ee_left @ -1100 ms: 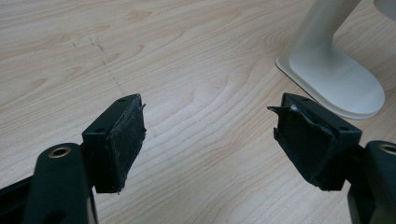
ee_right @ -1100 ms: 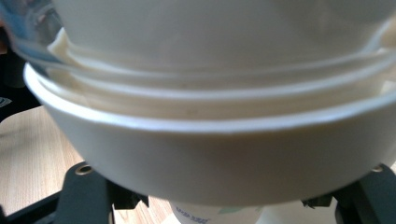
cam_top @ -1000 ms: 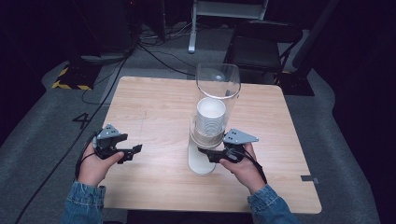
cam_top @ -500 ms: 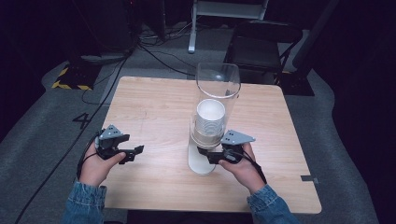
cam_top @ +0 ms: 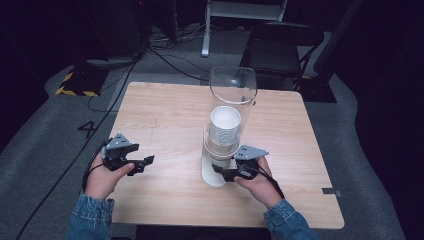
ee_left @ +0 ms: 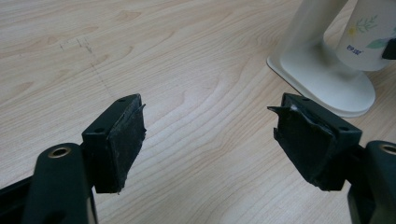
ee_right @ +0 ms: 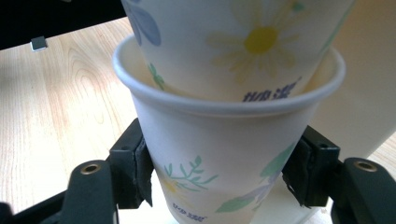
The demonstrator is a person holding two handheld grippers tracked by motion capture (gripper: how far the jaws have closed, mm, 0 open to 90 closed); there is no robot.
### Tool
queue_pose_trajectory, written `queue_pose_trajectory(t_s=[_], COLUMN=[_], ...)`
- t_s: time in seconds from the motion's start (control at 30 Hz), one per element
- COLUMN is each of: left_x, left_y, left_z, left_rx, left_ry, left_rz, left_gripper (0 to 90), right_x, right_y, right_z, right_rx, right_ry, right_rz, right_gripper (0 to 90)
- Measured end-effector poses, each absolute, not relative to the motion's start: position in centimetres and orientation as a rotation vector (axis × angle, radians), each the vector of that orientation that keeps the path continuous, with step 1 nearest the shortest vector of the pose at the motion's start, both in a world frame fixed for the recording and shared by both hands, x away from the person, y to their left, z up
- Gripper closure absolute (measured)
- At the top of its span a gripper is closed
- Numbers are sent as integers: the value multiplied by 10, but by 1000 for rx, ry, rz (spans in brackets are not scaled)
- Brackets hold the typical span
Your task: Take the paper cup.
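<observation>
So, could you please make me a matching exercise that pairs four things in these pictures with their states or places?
Things:
1. left gripper
2. right gripper
3. bottom paper cup
4. cup dispenser base

States or places:
A. white, flat on the wooden table
B. clamped between two black pads
C. open, holding nothing
D. shut on a flower-printed cup

Pairs: 1-C, 2-D, 3-B, 4-A

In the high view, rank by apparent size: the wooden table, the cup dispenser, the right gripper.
1. wooden table
2. cup dispenser
3. right gripper, clamped on the lowest paper cup
</observation>
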State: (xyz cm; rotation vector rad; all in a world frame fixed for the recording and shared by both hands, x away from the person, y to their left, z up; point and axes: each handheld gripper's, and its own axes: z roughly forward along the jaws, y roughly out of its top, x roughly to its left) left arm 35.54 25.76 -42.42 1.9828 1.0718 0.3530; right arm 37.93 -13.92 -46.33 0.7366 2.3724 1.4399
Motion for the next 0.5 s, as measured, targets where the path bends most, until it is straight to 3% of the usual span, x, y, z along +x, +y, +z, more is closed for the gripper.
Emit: queue_pose_trajectory(t_s=[0.5], left_x=[362], left_y=[253], left_z=[-426], left_rx=[1995], left_ry=[1059], left_rz=[333], left_gripper=[241], right_x=[375], right_y=[-149], right_z=[-472], right_rx=[727], right_ry=[2487], right_rz=[1296], right_gripper=[344])
